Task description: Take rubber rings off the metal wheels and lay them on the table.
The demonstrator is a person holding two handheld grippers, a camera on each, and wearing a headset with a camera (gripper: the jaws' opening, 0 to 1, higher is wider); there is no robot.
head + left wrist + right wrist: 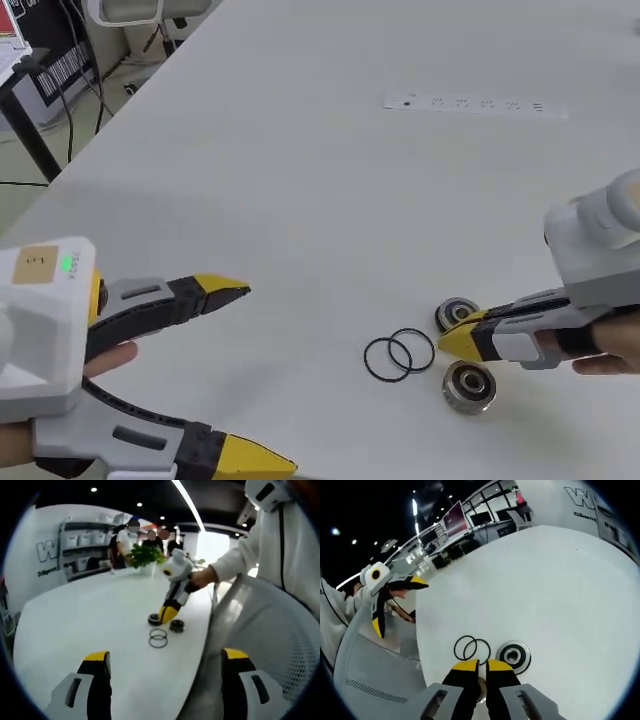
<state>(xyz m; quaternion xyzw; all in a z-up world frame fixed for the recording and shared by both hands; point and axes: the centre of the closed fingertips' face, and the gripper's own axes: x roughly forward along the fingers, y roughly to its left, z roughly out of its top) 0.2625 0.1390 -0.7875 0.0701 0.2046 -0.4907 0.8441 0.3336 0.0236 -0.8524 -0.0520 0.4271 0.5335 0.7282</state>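
Two black rubber rings [399,355] [158,638] [471,648] lie overlapping on the white table [300,200]. Beside them are two metal wheels, one [456,312] [512,655] behind my right gripper's tips and one [468,386] in front of them. My right gripper [452,341] [478,665] is shut, its yellow tips low between the wheels, just right of the rings; nothing shows between its jaws. In the left gripper view both wheels [176,625] sit at the right gripper [168,614]. My left gripper [256,378] [165,656] hovers wide open at the near left, well away from the rings.
A pale label strip [475,104] lies farther back on the table. The table's left edge [120,110] runs diagonally, with office chairs and cables beyond it. A white mesh chair [270,645] stands by the table's near edge.
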